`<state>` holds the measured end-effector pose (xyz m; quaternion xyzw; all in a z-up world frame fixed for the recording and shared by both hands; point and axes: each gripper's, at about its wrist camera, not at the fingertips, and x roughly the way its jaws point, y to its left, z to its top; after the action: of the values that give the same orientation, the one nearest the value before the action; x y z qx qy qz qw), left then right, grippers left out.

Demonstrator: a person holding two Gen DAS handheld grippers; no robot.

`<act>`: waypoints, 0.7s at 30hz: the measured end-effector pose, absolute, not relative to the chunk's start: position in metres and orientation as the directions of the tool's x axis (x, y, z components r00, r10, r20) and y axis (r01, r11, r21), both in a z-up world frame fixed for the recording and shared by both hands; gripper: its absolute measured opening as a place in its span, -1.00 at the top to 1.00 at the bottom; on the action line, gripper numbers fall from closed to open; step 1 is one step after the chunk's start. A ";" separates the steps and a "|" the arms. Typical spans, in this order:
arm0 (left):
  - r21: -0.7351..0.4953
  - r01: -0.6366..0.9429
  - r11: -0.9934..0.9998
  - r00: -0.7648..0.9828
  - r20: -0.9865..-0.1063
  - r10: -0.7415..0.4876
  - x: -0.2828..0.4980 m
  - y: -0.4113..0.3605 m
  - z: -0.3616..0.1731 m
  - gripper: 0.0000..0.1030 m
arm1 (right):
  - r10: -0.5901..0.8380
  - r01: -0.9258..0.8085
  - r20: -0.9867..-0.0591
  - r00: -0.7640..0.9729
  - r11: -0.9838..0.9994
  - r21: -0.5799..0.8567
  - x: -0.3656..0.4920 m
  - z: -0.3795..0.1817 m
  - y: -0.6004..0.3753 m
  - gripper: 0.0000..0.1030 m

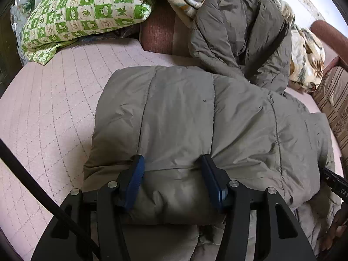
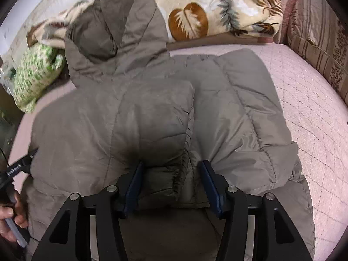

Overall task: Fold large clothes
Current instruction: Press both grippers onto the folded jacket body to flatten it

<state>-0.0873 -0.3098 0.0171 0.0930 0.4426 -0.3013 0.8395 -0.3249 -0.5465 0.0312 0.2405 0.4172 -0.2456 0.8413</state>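
A large grey-brown puffer jacket point(image 1: 195, 113) lies on a pink quilted bed, its hood point(image 1: 239, 26) resting against the bedding at the far side. My left gripper point(image 1: 171, 169) is open, its blue pads either side of a thick folded edge of the jacket. In the right wrist view the jacket point(image 2: 152, 108) fills the middle, hood point(image 2: 115, 32) at the top. My right gripper point(image 2: 171, 174) is open, its pads straddling a sleeve cuff point(image 2: 161, 180) folded over the jacket body.
The pink quilted bed cover point(image 1: 43, 113) spreads to the left and also shows in the right wrist view point(image 2: 315, 119). A green checked pillow point(image 1: 87, 10) and a leaf-print blanket point(image 2: 217, 8) lie at the head. A striped cushion point(image 2: 317, 43) is at the right.
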 end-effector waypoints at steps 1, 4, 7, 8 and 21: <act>-0.103 0.587 0.803 0.426 -0.804 -0.415 -0.087 -0.311 0.018 -0.06 | -0.214 0.615 -0.825 0.523 0.765 0.192 -0.324 0.030 -0.546 -0.13; -0.077 0.568 0.819 0.450 -0.805 -0.387 -0.093 -0.309 0.037 0.01 | -0.230 0.617 -0.809 0.541 0.762 0.196 -0.328 0.040 -0.545 -0.13; -0.058 0.623 0.780 0.502 -0.736 -0.455 -0.126 -0.300 0.073 0.03 | -0.216 0.579 -0.748 0.628 0.771 0.264 -0.341 0.067 -0.537 -0.15; -0.046 0.638 0.769 0.514 -0.718 -0.469 -0.140 -0.297 0.082 0.01 | -0.228 0.564 -0.724 0.651 0.784 0.261 -0.346 0.078 -0.532 -0.16; 0.156 0.654 0.740 0.579 -0.733 -0.357 -0.230 -0.316 0.051 -0.01 | -0.256 0.558 -0.748 0.612 0.810 0.179 -0.353 0.073 -0.520 -0.16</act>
<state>-0.2297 -0.3158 0.0508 0.2101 0.3531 -0.2926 0.8635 -0.3532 -0.5201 0.0734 0.2016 0.3741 -0.2326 0.8748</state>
